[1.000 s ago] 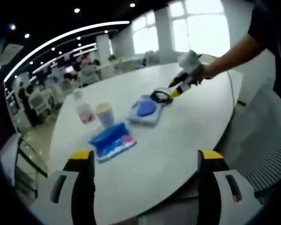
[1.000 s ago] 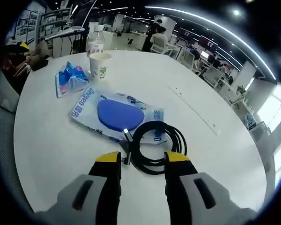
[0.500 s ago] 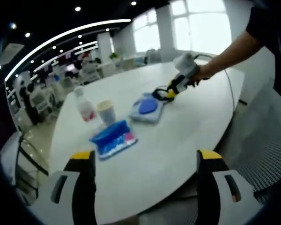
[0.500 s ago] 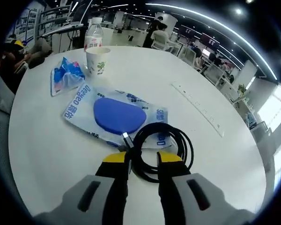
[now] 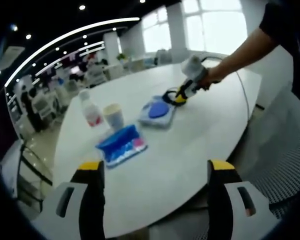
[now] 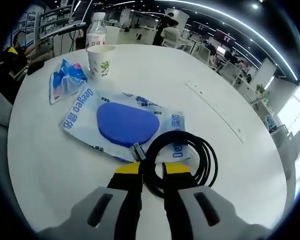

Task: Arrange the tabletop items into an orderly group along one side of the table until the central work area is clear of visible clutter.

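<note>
On the white round table point(image 5: 190, 145) stand a plastic bottle point(image 5: 90, 111) and a paper cup point(image 5: 113, 116). A blue packet point(image 5: 121, 144) lies in front of them. A clear pouch with a blue oval inside point(image 6: 122, 122) lies mid-table, and a black coiled cable point(image 6: 186, 159) partly rests on it. My right gripper point(image 6: 151, 171) is shut on the near side of the coil. In the left gripper view the right gripper point(image 5: 180, 97) is held by a person's hand at the coil point(image 5: 171, 97). My left gripper point(image 5: 155, 170) hangs open over the near table edge, holding nothing.
A long inset strip point(image 6: 217, 107) runs across the table beyond the cable. A mesh chair point(image 5: 285, 160) stands at the table's right edge. Office desks and chairs fill the background point(image 6: 170, 35). Bare tabletop lies between my left gripper and the items.
The right jaws have narrowed from open to shut on the cable coil, and that gripper has edged closer to the pouch. The left gripper has stayed open and nearly still.
</note>
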Available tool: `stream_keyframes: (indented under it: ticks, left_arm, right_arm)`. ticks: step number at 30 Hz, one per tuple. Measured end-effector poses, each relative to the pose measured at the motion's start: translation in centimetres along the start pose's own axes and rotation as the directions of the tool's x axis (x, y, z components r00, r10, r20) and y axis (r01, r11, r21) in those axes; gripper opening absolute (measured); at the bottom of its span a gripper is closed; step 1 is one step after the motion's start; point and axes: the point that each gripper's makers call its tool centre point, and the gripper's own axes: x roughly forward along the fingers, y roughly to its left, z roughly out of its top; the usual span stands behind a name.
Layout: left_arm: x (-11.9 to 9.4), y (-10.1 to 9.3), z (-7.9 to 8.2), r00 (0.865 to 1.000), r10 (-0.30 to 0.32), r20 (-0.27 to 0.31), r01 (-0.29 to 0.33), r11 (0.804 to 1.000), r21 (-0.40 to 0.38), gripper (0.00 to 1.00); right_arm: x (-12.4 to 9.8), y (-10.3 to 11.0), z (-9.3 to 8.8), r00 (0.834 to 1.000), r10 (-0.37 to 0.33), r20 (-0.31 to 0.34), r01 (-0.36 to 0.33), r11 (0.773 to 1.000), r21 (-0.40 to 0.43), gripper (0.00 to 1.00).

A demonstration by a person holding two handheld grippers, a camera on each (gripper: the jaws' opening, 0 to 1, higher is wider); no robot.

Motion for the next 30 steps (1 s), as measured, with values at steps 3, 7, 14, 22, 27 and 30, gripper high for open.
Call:
stream_keyframes:
  ticks: [3, 7, 14, 22, 27, 30]
  left_arm:
    - [0.0, 0.0, 0.0, 1.0, 0.001, -0.001, -0.001, 1.0, 0.001, 0.8]
    - [0.0, 0.0, 0.0, 1.0, 0.001, -0.004, -0.001, 1.0, 0.001, 0.8]
    - [0.0, 0.1, 0.0, 1.0, 0.004, -0.003, -0.004, 1.0, 0.003, 0.79]
    - [0.1, 0.1, 0.0, 1.0, 0.005, -0.006, -0.005, 1.0, 0.007, 0.78]
    - [0.1, 0.1, 0.0, 1.0, 0.004, -0.005, -0.004, 1.0, 0.009, 0.78]
    - [0.1, 0.1, 0.0, 1.0, 0.004, -0.005, -0.004, 1.0, 0.008, 0.78]
  right_arm:
    - [0.2, 0.1, -0.1, 1.0, 0.006, -0.004, -0.006, 1.0, 0.018, 0.14]
    - [0.4, 0.1, -0.2, 1.0, 0.022, -0.007, -0.022, 0.998, 0.058, 0.13]
    - [0.5, 0.3, -0.2, 0.999, 0.035, -0.008, -0.034, 0.991, 0.126, 0.06]
    - [-0.3, 0.2, -0.1, 1.0, 0.014, -0.004, -0.014, 0.988, 0.156, 0.0]
    - [-0.8, 0.1, 0.3, 1.0, -0.001, 0.008, -0.001, 0.988, 0.154, 0.0]
    - [-1.3, 0.0, 1.0, 1.0, -0.012, 0.022, 0.008, 0.986, 0.165, 0.0]
